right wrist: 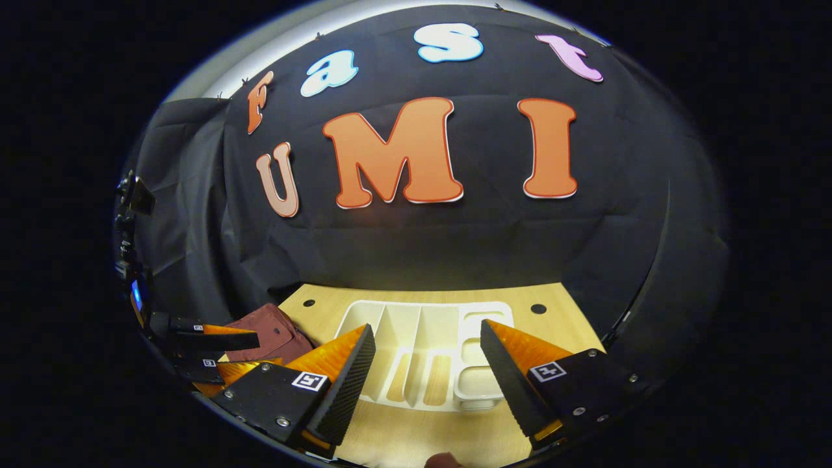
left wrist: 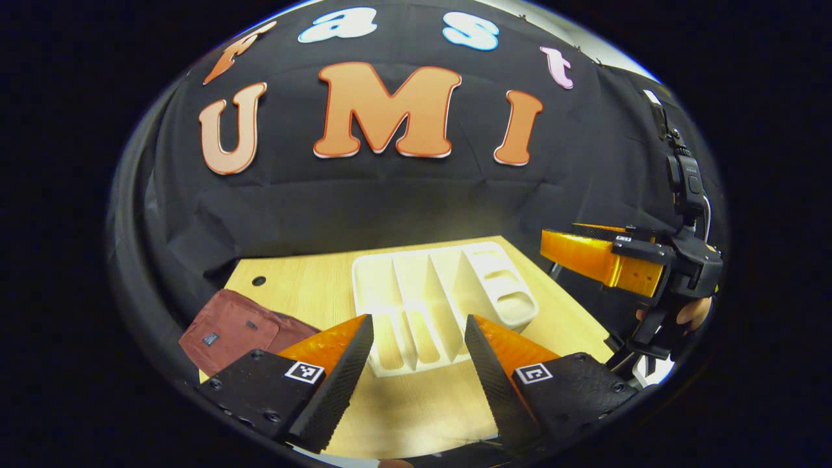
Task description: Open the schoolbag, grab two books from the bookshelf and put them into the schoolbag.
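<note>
Left gripper view, left to right.

Bag (left wrist: 237,330): dark red fabric, lying flat on the left near corner of the table (left wrist: 305,283), partly over the table's edge. A small dark patch shows on its upper face. Whether it is open or closed cannot be told.

Table: light wood top, one round hole near its far left corner.

Left gripper (left wrist: 419,364): fingers spread wide, nothing between them, held above the near part of the table. The gap between them frames the near end of the shelf.

Shelf (left wrist: 442,302): white plastic rack with upright dividers, standing on the middle of the table, just right of the bag and apart from it. Slots on its left part, a tray-like compartment on its right. No books can be made out in its slots.

Right gripper (left wrist: 572,250): at the right edge, off the table's right side, raised above table height. Part of a hand (left wrist: 692,313) shows at its handle. Its spread cannot be told from this angle.

Right gripper view, left to right.

Left gripper (right wrist: 227,354): at the far left, over the bag (right wrist: 270,335).

Right gripper (right wrist: 426,374): fingers set wide, holding nothing, above the near table (right wrist: 559,318) edge, with the shelf (right wrist: 422,338) seen between them.
</note>
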A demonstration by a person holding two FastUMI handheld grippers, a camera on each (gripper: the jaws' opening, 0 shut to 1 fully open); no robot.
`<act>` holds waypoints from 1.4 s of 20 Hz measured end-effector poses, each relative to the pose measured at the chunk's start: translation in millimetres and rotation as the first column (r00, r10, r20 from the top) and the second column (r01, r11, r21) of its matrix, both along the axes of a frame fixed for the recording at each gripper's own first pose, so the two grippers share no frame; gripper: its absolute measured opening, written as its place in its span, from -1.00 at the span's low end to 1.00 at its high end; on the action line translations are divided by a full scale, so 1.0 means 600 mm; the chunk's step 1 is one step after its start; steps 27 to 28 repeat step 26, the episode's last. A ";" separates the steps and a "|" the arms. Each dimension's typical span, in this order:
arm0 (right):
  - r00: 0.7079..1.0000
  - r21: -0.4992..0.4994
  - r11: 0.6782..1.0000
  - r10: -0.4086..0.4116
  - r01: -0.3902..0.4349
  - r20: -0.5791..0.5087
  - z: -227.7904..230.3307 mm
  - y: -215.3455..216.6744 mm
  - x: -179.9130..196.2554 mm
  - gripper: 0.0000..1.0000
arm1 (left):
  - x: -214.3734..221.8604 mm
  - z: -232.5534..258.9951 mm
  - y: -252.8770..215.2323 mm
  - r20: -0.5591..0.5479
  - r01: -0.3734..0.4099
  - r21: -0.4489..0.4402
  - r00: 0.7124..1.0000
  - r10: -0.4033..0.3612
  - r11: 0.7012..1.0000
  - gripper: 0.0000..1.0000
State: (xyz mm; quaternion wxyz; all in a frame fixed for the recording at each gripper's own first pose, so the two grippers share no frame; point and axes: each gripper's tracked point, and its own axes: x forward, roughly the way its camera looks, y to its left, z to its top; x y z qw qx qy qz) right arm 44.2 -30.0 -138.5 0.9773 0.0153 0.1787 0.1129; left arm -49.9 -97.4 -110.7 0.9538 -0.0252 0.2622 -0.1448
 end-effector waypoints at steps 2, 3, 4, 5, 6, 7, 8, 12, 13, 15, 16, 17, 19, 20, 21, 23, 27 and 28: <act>0.998 -0.017 1.000 0.010 -0.008 0.068 0.032 -0.012 -0.007 0.93 | 0.006 0.040 -0.009 0.089 -0.045 0.002 0.995 0.044 0.999 0.83; 0.996 -0.033 0.999 0.010 -0.007 0.093 0.044 -0.017 -0.012 0.93 | 0.012 0.058 -0.012 0.131 -0.068 -0.004 0.989 0.068 0.998 0.83; 0.994 -0.036 0.999 0.010 -0.006 0.110 0.052 -0.021 -0.016 0.93 | 0.010 0.072 -0.012 0.168 -0.089 -0.012 0.982 0.090 0.996 0.83; 0.992 -0.032 0.999 0.015 -0.011 0.126 0.067 -0.023 -0.026 0.94 | 0.015 0.083 -0.008 0.208 -0.113 -0.016 0.972 0.114 0.993 0.82; 0.990 -0.028 1.000 0.018 -0.014 0.138 0.076 -0.024 -0.031 0.94 | 0.021 0.095 -0.005 0.250 -0.135 -0.017 0.959 0.135 0.991 0.82; 0.989 -0.026 1.000 0.014 -0.010 0.147 0.081 -0.025 -0.031 0.93 | 0.024 0.111 -0.006 0.289 -0.158 -0.020 0.944 0.157 0.987 0.82; 0.989 -0.024 1.000 0.010 -0.006 0.149 0.083 -0.026 -0.033 0.93 | 0.026 0.125 -0.004 0.321 -0.187 -0.025 0.929 0.185 0.982 0.82; 0.985 -0.035 0.999 0.019 -0.013 0.172 0.084 -0.015 -0.047 0.93 | 0.010 0.164 -0.011 0.396 -0.214 -0.041 0.893 0.212 0.976 0.87; 0.985 -0.026 1.000 0.017 -0.013 0.173 0.082 -0.012 -0.051 0.93 | 0.005 0.171 -0.008 0.411 -0.225 -0.048 0.883 0.225 0.973 0.87; 0.986 0.000 1.000 0.018 -0.018 0.168 0.080 -0.004 -0.057 1.00 | 0.001 0.178 -0.005 0.441 -0.242 -0.079 0.861 0.252 0.967 0.81; 0.985 0.000 1.000 0.016 -0.016 0.172 0.080 -0.003 -0.058 0.94 | -0.006 0.188 0.001 0.468 -0.254 -0.097 0.842 0.269 0.962 0.79; 0.984 -0.005 1.000 0.017 -0.016 0.177 0.077 -0.001 -0.059 0.93 | -0.012 0.189 0.010 0.483 -0.275 -0.102 0.827 0.289 0.956 0.80; 0.985 -0.008 1.000 0.023 -0.021 0.172 0.071 0.007 -0.062 0.93 | -0.016 0.183 0.023 0.494 -0.292 -0.100 0.816 0.302 0.951 0.80; 0.984 -0.001 1.000 0.025 -0.025 0.176 0.073 0.014 -0.064 0.94 | -0.015 0.186 0.030 0.505 -0.295 -0.108 0.806 0.308 0.949 0.78; 0.984 -0.003 1.000 0.024 -0.024 0.177 0.070 0.017 -0.061 0.94 | -0.014 0.190 0.028 0.509 -0.300 -0.114 0.801 0.315 0.947 0.80; 0.986 -0.012 1.000 0.024 -0.022 0.167 0.062 0.021 -0.060 0.93 | -0.013 0.187 0.038 0.510 -0.306 -0.111 0.799 0.319 0.945 0.78; 0.987 -0.018 1.000 0.028 -0.025 0.160 0.053 0.027 -0.062 0.93 | -0.008 0.192 0.045 0.541 -0.304 -0.086 0.785 0.301 0.949 0.78; 0.987 -0.018 1.000 0.028 -0.025 0.160 0.053 0.027 -0.062 0.93 | -0.008 0.192 0.045 0.541 -0.304 -0.086 0.785 0.301 0.949 0.78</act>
